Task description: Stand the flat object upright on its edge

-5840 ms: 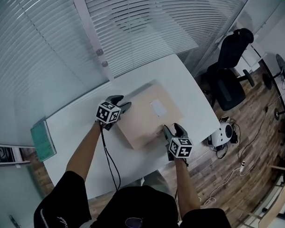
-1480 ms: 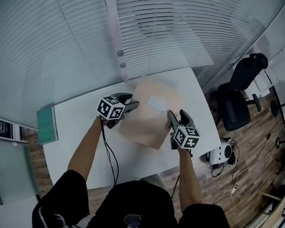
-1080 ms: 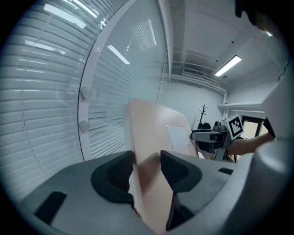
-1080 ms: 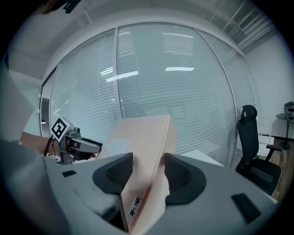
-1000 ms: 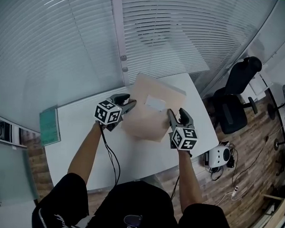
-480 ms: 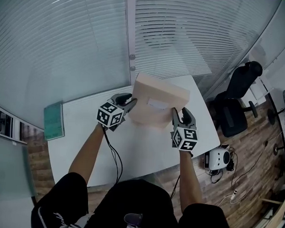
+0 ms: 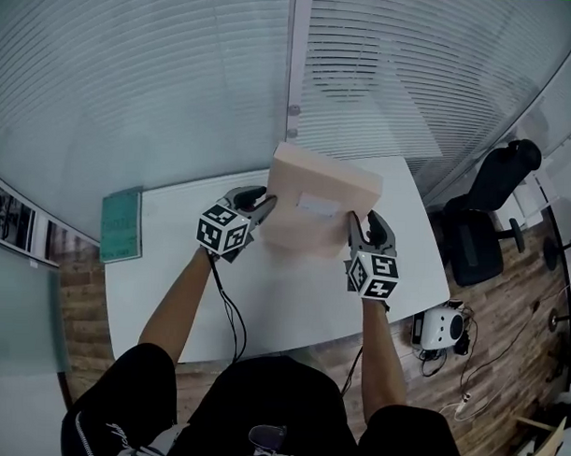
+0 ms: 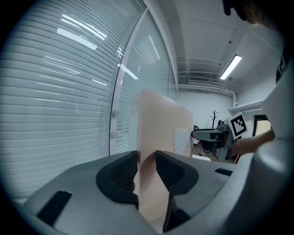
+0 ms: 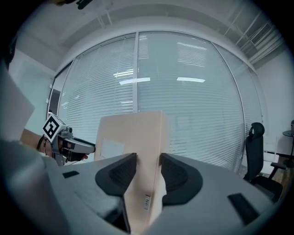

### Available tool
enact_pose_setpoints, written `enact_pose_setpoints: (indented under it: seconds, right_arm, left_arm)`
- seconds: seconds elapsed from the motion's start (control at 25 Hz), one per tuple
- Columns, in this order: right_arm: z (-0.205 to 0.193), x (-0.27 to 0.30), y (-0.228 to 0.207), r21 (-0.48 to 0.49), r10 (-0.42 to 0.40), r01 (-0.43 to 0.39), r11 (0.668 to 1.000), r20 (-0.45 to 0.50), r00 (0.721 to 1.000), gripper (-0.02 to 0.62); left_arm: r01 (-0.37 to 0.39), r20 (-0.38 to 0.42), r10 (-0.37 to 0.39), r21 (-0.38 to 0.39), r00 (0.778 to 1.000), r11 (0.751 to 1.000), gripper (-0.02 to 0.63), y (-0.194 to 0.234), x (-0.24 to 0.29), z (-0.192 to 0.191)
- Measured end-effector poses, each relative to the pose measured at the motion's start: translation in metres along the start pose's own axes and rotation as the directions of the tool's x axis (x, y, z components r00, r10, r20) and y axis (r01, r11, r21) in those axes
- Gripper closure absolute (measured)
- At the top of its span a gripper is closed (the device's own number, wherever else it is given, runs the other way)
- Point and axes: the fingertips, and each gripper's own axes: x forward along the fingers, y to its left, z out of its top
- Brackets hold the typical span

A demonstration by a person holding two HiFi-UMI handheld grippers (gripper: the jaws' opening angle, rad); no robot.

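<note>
A flat tan cardboard box point(image 7: 314, 223) with a white label point(image 7: 316, 205) is held nearly upright over the white table point(image 7: 172, 274), its top edge towards the blinds. My left gripper point(image 7: 264, 203) is shut on its left edge; the left gripper view shows the pads pressing the box point(image 8: 163, 133) on both sides at the left gripper point(image 8: 147, 163). My right gripper point(image 7: 359, 223) clamps the right edge, its jaws still closing a little on the box point(image 9: 133, 137) at the right gripper point(image 9: 148, 167). Whether the bottom edge rests on the table is hidden.
A green book point(image 7: 122, 224) lies at the table's left end. A glass wall with blinds point(image 7: 384, 76) stands right behind the table. On the wooden floor to the right are a black office chair point(image 7: 492, 211) and a white device point(image 7: 439, 326) with cables.
Both grippers have tipped the box up from a slanted pose to nearly vertical. The jaws have closed tighter on its side edges.
</note>
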Motion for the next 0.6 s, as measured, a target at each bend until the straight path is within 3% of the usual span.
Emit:
enact_pose_setpoints:
  seconds: [0.32,0.6]
  right_arm:
    - [0.014,0.036,0.049,-0.033,0.119,-0.119,0.992,0.007,0.993,0.416]
    - [0.026,0.078,0.096,-0.049,0.242,-0.241,0.969,0.004,0.97,0.416]
  left_arm:
    - [-0.111,0.02,0.111,-0.031,0.994,0.993,0.469,0.039,-0.047,-0.002]
    - [-0.224,0.022,0.226,-0.063,0.974,0.973,0.469,0.078,-0.088,-0.005]
